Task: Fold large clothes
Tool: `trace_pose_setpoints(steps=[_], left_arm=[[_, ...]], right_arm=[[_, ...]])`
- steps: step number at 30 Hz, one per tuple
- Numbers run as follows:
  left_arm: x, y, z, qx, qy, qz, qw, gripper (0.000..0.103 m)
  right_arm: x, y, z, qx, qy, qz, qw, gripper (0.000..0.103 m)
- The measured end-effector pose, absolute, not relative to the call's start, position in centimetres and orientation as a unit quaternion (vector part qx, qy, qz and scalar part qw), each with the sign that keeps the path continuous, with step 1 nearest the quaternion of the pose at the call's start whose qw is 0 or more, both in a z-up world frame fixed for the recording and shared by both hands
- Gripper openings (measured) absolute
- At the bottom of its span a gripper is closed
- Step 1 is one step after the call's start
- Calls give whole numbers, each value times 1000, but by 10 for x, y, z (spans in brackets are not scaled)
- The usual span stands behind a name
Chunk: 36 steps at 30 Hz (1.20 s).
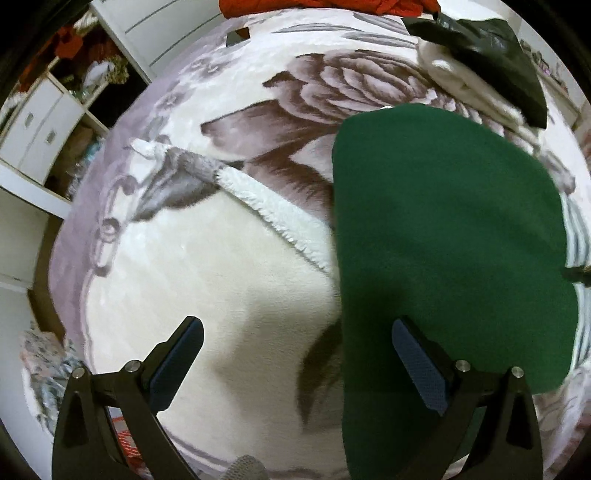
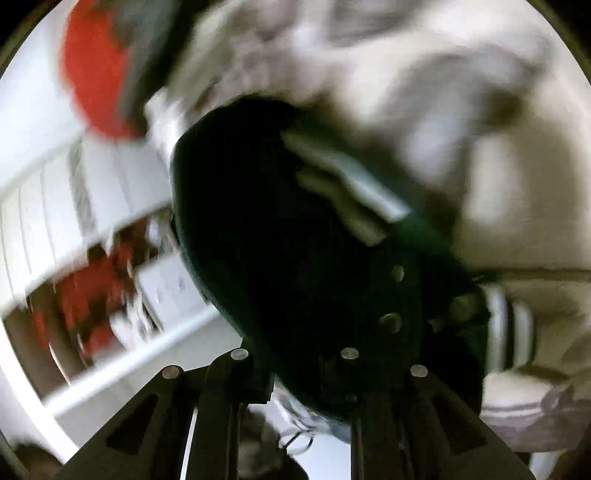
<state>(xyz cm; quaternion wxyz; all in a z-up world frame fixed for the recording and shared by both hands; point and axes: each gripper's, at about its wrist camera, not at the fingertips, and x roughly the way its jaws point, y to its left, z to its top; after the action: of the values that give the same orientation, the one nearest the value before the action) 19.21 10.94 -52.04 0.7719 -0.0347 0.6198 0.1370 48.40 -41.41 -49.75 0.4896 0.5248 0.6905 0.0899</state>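
The dark green fleece garment (image 1: 443,240) is seen folded on the floral plush blanket (image 1: 184,295), left gripper (image 1: 295,369) wide and empty, right gripper (image 2: 310,373) narrowed, grip indeterminable; folds may be dragged open.

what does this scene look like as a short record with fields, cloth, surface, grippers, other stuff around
surface: floral blanket on a bed
main cloth: green garment, lying flat on the blanket in the left wrist view, striped trim at its edge
left gripper: open, nothing between its fingers, one finger over the green garment's edge
right gripper: fingers hidden by dark green fabric bunched close to the camera; view blurred
other items: red cloth at the far edge, black item on white cloth
background: white cabinets
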Motion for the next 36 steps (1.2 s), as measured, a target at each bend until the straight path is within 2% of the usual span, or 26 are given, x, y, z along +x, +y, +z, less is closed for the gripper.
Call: trace_pose_setpoints(steps=[3,5,7,9,11,16,18,19,20,24,29,30,31,33,35,36], left_arm=[[195,109,-518,-19,618,140,774,103],[195,111,-516,-19,616,138,775,103],[196,111,-515,-22,617,135,775,103],[197,111,-515,-21,616,133,776,103],[199,109,-517,-20,616,131,777,103],[205,106,-523,-20,617,127,776,103],[206,107,-527,-21,619,126,775,103],[207,107,-529,-20,620,126,774,103],[208,107,-530,-21,621,125,774,103],[210,109,-530,-42,621,114,774,103],[211,110,-524,-22,622,122,773,103],[208,112,-520,-22,620,126,774,103],[206,115,-518,-24,618,128,775,103],[196,125,-512,-39,616,136,775,103],[184,133,-510,-55,618,144,771,103],[178,136,-510,-62,621,147,767,103]], right_arm=[[504,-397,-511,483,710,102,501,19],[521,-378,-496,437,732,123,508,33],[538,-376,-474,383,748,130,527,42],[555,-384,-445,336,741,129,567,45],[574,-391,-429,323,727,132,591,60],[599,-387,-448,387,679,123,612,61],[620,-366,-461,388,672,138,616,56],[615,-358,-463,382,671,139,620,21],[623,-344,-460,362,675,139,628,6],[635,-336,-433,314,641,111,692,3],[647,-342,-466,308,703,98,634,4],[642,-345,-461,306,708,106,627,6],[636,-349,-455,305,717,117,616,13],[618,-357,-432,285,734,136,602,22],[589,-362,-413,264,740,158,599,54],[575,-362,-411,254,746,164,594,62]])
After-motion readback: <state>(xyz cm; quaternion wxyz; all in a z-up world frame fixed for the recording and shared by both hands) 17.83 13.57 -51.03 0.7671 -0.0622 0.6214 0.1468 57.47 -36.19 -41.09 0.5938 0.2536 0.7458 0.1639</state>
